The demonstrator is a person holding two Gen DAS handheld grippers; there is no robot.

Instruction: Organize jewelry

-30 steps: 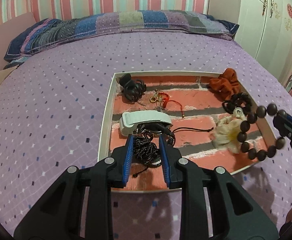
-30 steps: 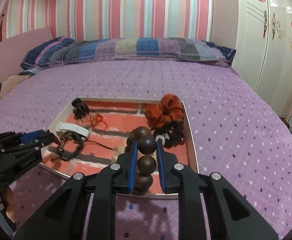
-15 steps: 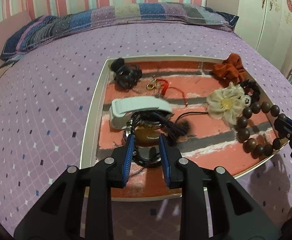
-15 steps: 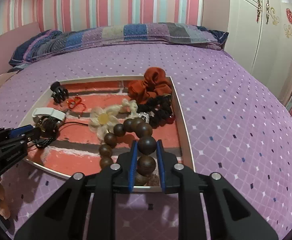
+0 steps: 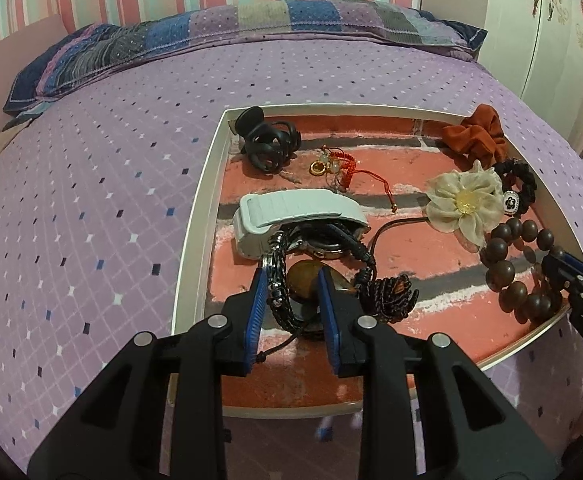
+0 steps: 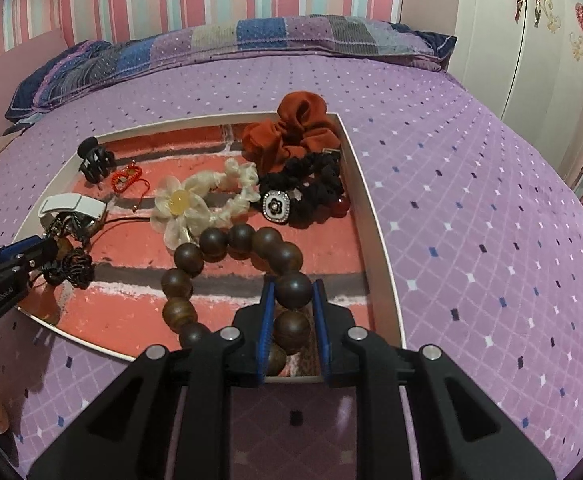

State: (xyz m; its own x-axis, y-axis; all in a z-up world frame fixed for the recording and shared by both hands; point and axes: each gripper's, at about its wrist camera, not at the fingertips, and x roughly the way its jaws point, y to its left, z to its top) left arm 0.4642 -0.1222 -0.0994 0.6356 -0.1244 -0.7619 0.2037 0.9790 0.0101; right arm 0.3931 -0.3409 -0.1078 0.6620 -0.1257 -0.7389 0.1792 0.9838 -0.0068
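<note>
A white-rimmed tray (image 5: 195,216) with a red brick print lies on the purple bed. My left gripper (image 5: 292,280) is shut on a black braided cord with an amber pendant (image 5: 305,280), low over the tray's near left part. My right gripper (image 6: 293,292) is shut on a dark wooden bead bracelet (image 6: 215,244), whose loop rests on the tray floor at the near right; the bracelet also shows in the left wrist view (image 5: 503,272).
In the tray lie a white watch band (image 5: 295,212), a black claw clip (image 5: 267,144), a red cord charm (image 5: 339,164), a cream flower scrunchie (image 6: 195,204), a black scrunchie (image 6: 307,188) and a rust scrunchie (image 6: 291,132). Striped pillows (image 6: 251,36) and a wardrobe (image 6: 531,20) stand beyond.
Both grippers have come down toward the tray. The bead bracelet, held up in the air before, now lies on the tray floor. The braided cord sits lower, near the white band.
</note>
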